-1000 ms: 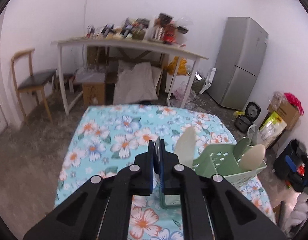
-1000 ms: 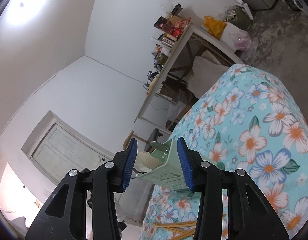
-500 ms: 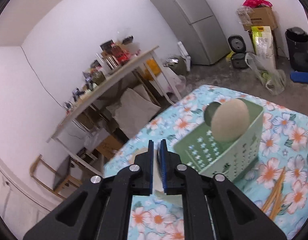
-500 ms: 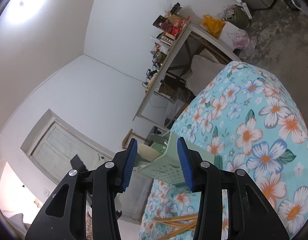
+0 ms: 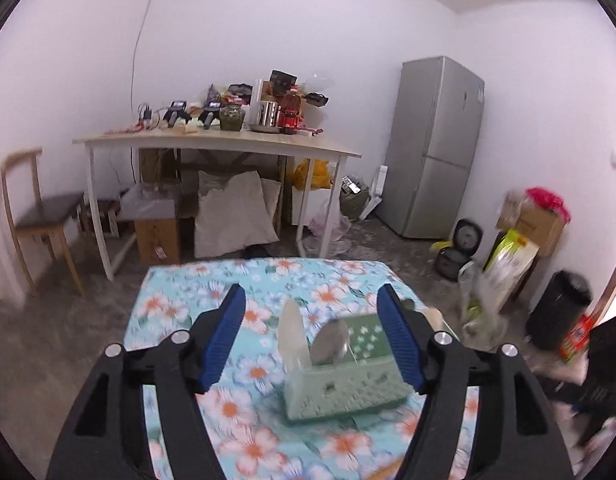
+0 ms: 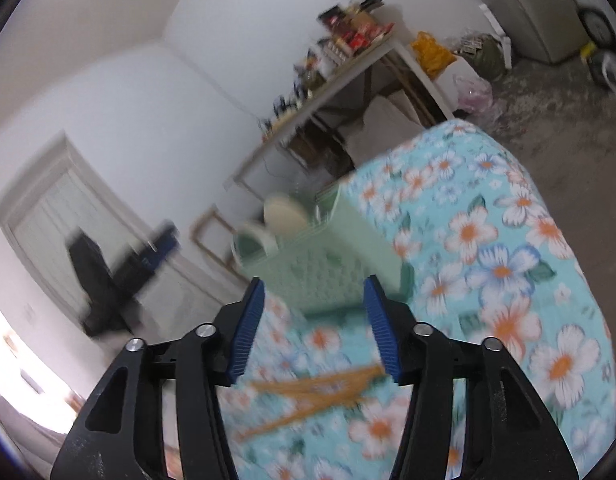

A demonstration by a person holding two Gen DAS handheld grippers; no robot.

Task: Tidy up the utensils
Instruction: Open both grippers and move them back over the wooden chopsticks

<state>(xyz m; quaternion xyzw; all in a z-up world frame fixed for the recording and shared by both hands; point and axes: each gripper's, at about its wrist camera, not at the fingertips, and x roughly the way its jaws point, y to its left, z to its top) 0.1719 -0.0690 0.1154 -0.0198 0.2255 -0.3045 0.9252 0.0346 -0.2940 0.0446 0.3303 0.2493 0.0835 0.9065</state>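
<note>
Now pale green perforated caddy point(image 5: 344, 390), star cutouts, spoons point(image 5: 333, 346) upright inside

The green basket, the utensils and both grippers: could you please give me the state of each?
Green basket: upright on the floral cloth, not gripped.
Spoons: standing in the basket.
Chopsticks: loose on the cloth.
Left gripper: jaws just opened, empty.
Right gripper: jaws just opened, empty.

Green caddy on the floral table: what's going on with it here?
A person with two handheld grippers is sorting utensils. The green caddy stands on the floral tablecloth with spoons upright inside. Both grippers' jaws have just been opening and grip nothing. Loose chopsticks lie below the right gripper.
</note>
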